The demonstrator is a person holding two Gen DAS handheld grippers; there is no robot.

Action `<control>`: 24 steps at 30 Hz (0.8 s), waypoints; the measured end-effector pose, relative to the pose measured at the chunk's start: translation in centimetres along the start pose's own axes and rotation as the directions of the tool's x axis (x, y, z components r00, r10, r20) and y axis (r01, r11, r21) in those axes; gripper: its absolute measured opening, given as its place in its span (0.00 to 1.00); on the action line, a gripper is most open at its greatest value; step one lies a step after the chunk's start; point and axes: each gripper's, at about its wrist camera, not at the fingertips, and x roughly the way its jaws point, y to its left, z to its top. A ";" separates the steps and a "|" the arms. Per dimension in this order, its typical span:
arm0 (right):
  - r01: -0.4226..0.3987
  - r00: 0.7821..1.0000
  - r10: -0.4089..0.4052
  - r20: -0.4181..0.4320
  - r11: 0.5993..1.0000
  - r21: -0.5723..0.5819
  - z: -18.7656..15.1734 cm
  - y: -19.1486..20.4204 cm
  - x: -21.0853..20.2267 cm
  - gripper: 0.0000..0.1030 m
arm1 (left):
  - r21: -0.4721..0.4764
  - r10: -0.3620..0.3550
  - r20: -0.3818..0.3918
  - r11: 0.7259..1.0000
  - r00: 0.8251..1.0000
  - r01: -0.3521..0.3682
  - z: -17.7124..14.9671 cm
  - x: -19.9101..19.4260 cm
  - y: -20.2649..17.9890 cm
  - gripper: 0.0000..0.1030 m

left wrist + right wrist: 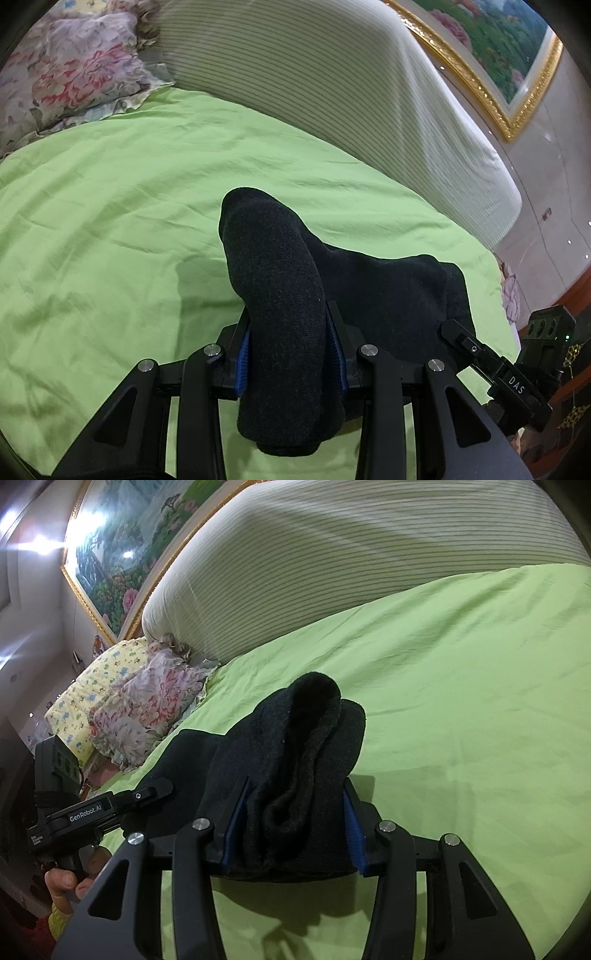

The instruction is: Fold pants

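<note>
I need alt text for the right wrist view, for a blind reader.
The right gripper is shut on bunched black pants above a green sheet. At left, the left gripper also holds the pants; pillows lie behind.

Left claw (288, 354), right claw (291, 830) apparently clamped.

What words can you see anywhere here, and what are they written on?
"DAS": white letters on the side of the right gripper, seen from the left wrist camera.
"GenRobot.AI": white letters on the side of the left gripper, seen from the right wrist camera.
A smaller label below "GenRobot.AI" is too small to read.
Nothing readable on the black pants, green sheet or painting.
</note>
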 end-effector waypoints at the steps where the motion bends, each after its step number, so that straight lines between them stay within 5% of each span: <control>1: 0.004 1.000 -0.004 -0.003 1.000 -0.001 0.0 0.0 0.3 0.47 | -0.006 0.002 -0.002 1.000 1.000 -0.002 0.1 0.3 0.4 0.34; 8: 0.037 0.999 -0.037 -0.029 0.999 0.017 -0.6 -1.6 1.2 0.50 | -0.025 0.018 -0.021 1.000 1.000 -0.018 -0.7 1.5 2.0 0.36; 17: 0.096 0.995 -0.096 0.000 0.995 0.035 -1.6 -4.4 0.5 0.63 | -0.041 0.071 -0.025 0.997 0.997 -0.072 -2.4 2.1 3.3 0.58; 24: 0.123 0.992 -0.123 0.031 0.992 0.011 -2.0 -4.2 0.0 0.65 | -0.045 0.094 -0.016 0.994 0.995 -0.095 -3.1 1.3 3.1 0.63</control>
